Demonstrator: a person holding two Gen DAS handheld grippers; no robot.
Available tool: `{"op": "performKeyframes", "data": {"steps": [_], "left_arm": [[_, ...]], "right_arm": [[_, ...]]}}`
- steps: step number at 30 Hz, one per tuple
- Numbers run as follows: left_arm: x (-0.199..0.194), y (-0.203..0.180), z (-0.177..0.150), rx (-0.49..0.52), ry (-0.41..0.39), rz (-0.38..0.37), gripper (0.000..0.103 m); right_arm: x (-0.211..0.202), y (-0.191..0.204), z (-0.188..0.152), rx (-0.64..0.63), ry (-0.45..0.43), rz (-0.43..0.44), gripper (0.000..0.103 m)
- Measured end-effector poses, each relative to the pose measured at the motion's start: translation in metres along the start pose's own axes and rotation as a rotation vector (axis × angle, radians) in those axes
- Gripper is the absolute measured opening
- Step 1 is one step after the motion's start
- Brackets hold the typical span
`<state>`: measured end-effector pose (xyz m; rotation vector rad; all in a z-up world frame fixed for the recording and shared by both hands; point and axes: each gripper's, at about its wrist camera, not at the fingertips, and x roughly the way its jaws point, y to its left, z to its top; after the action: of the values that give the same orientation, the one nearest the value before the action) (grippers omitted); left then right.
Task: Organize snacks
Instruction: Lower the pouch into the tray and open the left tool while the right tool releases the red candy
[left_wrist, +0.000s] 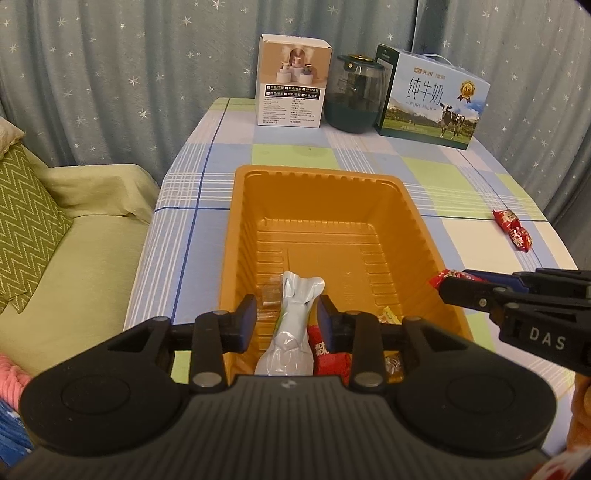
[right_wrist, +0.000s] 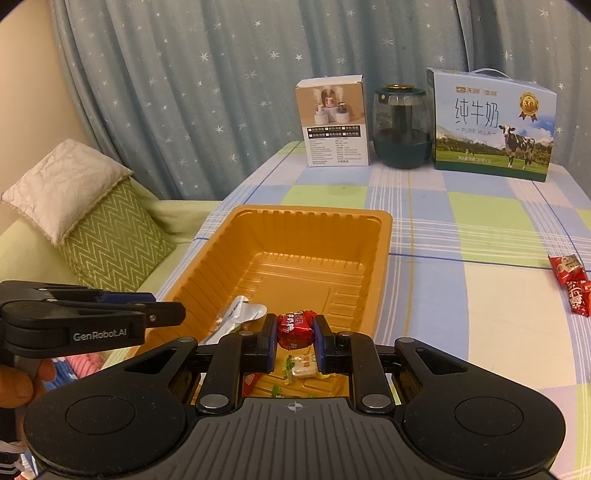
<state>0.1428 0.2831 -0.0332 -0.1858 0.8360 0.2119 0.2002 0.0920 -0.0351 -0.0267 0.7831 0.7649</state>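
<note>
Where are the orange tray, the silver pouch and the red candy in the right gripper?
orange tray (left_wrist: 369, 236), left wrist view, bare floor.
silver pouch (left_wrist: 291, 332), left wrist view, middle.
red candy (right_wrist: 294, 330), right wrist view, wrapper front.

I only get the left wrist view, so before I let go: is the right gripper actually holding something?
Observer: Yes, the right gripper is shut on a red candy.
Operator: What's beneath it?
Observer: The orange tray, near end, with a yellow-green wrapped candy lying right under the jaws.
Operator: And my silver pouch?
Observer: From the right wrist view it looks to rest on the tray floor, not lifted.
</note>
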Motion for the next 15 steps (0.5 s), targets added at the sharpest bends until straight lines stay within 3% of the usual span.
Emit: {"op": "performKeyframes", "data": {"steps": [15], "left_arm": [[-0.0023, 0.0024, -0.003, -0.01, -0.003, -0.001, 0.032]], "right_arm": [[0.0075, 0.0066, 0.0012, -0.001, 0.003, 0.013, 0.02]]}}
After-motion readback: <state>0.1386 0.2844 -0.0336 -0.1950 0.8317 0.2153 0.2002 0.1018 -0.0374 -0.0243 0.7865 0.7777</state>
